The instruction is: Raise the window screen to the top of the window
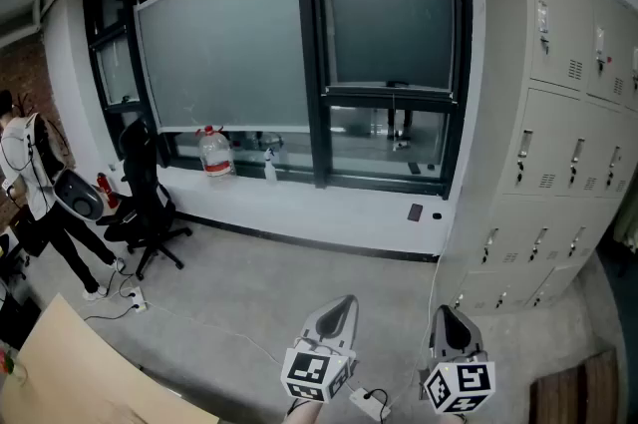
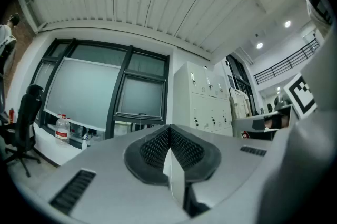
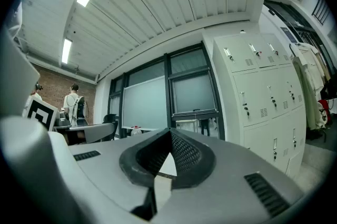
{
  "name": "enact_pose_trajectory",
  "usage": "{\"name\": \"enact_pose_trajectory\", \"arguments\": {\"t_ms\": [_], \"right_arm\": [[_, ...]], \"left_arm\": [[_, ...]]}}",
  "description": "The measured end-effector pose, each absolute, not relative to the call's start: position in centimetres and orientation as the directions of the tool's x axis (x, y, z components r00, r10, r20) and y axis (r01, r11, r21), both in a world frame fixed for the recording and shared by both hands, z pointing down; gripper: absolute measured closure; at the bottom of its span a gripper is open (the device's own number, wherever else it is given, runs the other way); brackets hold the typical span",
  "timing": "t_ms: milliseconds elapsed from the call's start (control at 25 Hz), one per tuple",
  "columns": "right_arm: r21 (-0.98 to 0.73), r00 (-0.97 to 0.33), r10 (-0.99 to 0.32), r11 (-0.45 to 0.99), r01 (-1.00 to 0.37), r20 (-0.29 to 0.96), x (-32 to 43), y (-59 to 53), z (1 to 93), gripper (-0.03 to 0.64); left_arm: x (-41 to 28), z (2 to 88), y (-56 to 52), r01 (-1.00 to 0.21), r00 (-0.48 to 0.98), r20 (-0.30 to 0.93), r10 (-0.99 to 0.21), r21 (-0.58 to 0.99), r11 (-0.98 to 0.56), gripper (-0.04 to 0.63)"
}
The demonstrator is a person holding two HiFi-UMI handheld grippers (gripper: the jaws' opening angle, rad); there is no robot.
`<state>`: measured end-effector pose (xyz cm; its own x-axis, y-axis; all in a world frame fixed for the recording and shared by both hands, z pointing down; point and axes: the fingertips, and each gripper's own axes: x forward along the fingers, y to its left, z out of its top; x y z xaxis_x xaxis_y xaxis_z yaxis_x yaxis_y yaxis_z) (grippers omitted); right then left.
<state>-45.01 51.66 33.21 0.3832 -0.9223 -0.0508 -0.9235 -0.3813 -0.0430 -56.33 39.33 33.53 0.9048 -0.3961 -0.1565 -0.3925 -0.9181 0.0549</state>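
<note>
1. Head view: I hold both grippers low over the concrete floor (image 1: 299,282), well apart from the window wall. My left gripper (image 1: 342,302) and my right gripper (image 1: 444,314) sit side by side, both noses aimed toward the glass. The window screen (image 1: 394,28) hangs in the narrow right-hand window, just beside the lockers (image 1: 558,113). Its bottom bar sits well below the top of the frame, with clear glass showing under it. A wider blind (image 1: 224,53) covers the big pane to its left. A water bottle (image 1: 214,153) and a spray bottle (image 1: 269,168) stand on the sill. An office chair (image 1: 145,203) is parked below the sill, and a person (image 1: 40,203) stands at the far left edge.

2. Left gripper view: my left jaws are pressed together at the tips with nothing between them. Past them I see the screen in its dark frame, with the lockers to its right and the chair and water bottle off to the left.

3. Right gripper view: my right jaws are likewise closed tip to tip and empty. The screen shows straight ahead above them, far off, with the lockers on the right.
</note>
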Motion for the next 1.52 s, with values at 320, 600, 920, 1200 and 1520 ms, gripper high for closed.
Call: {"name": "enact_pose_trajectory", "arguments": {"t_ms": [320, 600, 920, 1200, 1520], "right_arm": [[-0.058, 0.389, -0.92, -0.387, -0.92, -0.043, -44.0, 52.7, 33.3, 0.612], [-0.091, 0.364, -0.931, -0.36, -0.928, -0.03, -44.0, 52.9, 34.2, 0.612], [-0.095, 0.305, -0.952, -0.306, -0.947, 0.027, -42.1, 55.3, 36.5, 0.612], [-0.083, 0.235, -0.962, -0.247, -0.965, 0.139, -41.1, 52.7, 39.5, 0.612], [-0.126, 0.243, -0.952, -0.269, -0.955, 0.186, -34.9, 44.6, 42.8, 0.612]], "left_arm": [[-55.5, 33.4, 40.2, -0.389, 0.907, -0.155, -0.392, 0.052, -0.92, 0.592], [-55.1, 33.4, 40.7, -0.386, 0.906, -0.161, -0.391, 0.062, -0.92, 0.594], [-53.7, 34.8, 42.2, -0.42, 0.89, -0.158, -0.428, 0.081, -0.904, 0.594], [-51.9, 35.5, 41.0, -0.419, 0.895, -0.131, -0.427, 0.084, -0.904, 0.594], [-46.6, 39.0, 31.9, -0.41, 0.891, -0.123, -0.437, 0.194, -0.891, 0.594]]}}
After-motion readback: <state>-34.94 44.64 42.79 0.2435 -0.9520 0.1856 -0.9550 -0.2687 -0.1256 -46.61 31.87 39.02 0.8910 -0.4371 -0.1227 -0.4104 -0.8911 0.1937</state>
